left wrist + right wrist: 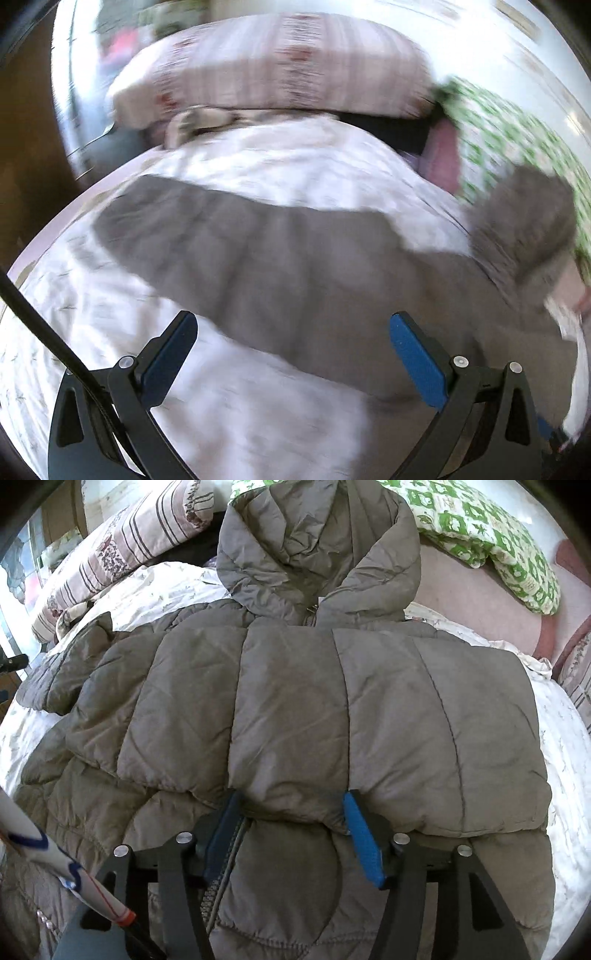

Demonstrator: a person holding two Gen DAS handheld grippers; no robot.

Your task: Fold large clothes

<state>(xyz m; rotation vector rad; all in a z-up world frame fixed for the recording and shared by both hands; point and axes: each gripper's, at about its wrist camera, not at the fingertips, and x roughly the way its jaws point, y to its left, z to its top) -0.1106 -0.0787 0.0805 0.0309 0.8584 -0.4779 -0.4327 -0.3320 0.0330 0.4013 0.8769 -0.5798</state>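
Fold was partway, by my read: one side panel of the grey puffer jacket [295, 709] already lay doubled across the body, its folded edge sitting right at the right tool [291, 825]. That tool's jaws stood apart with a bulge of quilting between them, pads not visibly pressing. Left tool [293, 352] was wide apart and empty, over the white duvet [236, 413] at the jacket's near edge; that view was blurred. Still left: sleeve [62, 686] sticking out at 9 o'clock, hood [317, 554] flat and open at 12 o'clock, body not yet halved. Jacket lay front-up on the bed, zipper closed, fabric puffy and creased, so likely springy. Striped pillow [122, 550] at 11 o'clock, green-print pillow [491, 542] at 1 o'clock.
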